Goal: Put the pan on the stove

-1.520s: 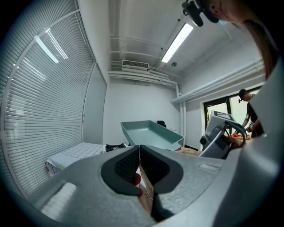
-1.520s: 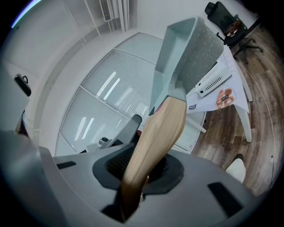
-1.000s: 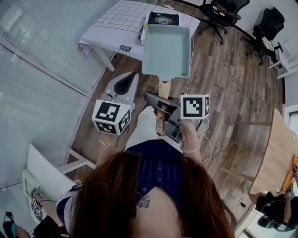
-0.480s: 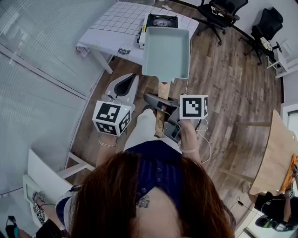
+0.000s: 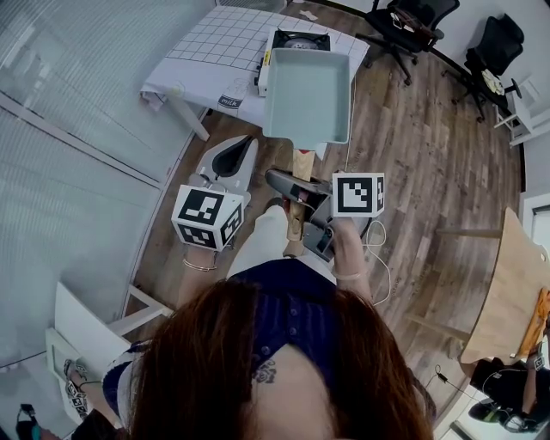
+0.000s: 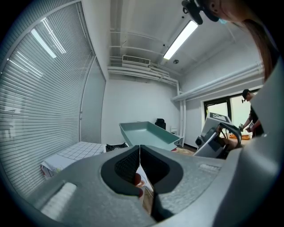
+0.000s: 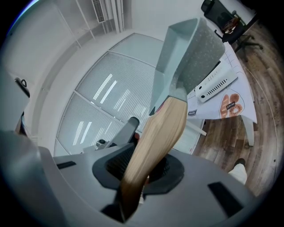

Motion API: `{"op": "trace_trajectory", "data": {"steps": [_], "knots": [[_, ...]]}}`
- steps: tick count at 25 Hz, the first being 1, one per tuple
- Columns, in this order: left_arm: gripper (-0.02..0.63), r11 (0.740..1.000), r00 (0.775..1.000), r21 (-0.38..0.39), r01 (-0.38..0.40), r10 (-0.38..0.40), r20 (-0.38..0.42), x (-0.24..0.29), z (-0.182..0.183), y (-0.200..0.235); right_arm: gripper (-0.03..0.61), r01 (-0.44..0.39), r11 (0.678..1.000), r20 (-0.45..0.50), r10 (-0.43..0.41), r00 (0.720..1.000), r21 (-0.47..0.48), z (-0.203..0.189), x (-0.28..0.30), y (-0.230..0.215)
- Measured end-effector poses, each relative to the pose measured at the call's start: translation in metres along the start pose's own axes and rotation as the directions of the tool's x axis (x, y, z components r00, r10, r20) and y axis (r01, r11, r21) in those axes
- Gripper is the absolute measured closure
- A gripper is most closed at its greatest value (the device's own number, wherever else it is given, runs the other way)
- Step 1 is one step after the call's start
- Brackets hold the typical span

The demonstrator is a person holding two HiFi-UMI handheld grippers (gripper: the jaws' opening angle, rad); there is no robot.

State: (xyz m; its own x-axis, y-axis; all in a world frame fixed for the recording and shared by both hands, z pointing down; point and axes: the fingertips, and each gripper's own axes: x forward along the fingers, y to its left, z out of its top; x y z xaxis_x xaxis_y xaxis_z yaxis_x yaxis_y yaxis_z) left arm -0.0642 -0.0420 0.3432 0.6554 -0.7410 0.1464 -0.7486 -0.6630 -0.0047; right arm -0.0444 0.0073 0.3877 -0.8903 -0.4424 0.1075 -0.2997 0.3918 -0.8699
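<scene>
My right claw [image 5: 296, 210] is clamped on the wooden handle [image 5: 301, 168] of the pan [image 5: 308, 94]. In the right gripper view the handle [image 7: 155, 142] runs straight up between the ribbed pads of that claw [image 7: 142, 170], which press on it from both sides. The jaws stand partly apart, as wide as the wood. My left claw [image 5: 229, 160] carries nothing. In the left gripper view its two pads meet in a thin line [image 6: 140, 164], and it hangs just left of the handle without touching it. The pan is in the air out ahead of me, its handle toward me. Its far rim lies over the near edge of the white table [image 5: 215, 51], just short of the black stove [image 5: 298, 39]. The head view looks down into the pan's pale green hollow. The right gripper view instead gives me its speckled underside [image 7: 186, 57]. Only the left gripper view shows the pan [image 6: 148, 135] from the side, riding above the table top [image 6: 71, 155] with the stove [image 6: 113, 145] low at its left. To the right of the table the wooden floor [image 5: 412, 172] lies open as far as the office chairs [image 5: 404, 21] in the far corner. On the left a wall of blinds [image 5: 77, 112] runs close along the table.
</scene>
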Motion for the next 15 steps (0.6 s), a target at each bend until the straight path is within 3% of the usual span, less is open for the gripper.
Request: {"op": "trace_trajectory", "data": {"steps": [15], "knots": [[0.598, 1.0, 1.0, -0.005, -0.001, 0.001, -0.005, 0.021, 0.006, 0.011, 0.494, 0.005, 1.0, -0.01, -0.005, 1.0, 0.002, 0.027, 0.008, -0.012]]}}
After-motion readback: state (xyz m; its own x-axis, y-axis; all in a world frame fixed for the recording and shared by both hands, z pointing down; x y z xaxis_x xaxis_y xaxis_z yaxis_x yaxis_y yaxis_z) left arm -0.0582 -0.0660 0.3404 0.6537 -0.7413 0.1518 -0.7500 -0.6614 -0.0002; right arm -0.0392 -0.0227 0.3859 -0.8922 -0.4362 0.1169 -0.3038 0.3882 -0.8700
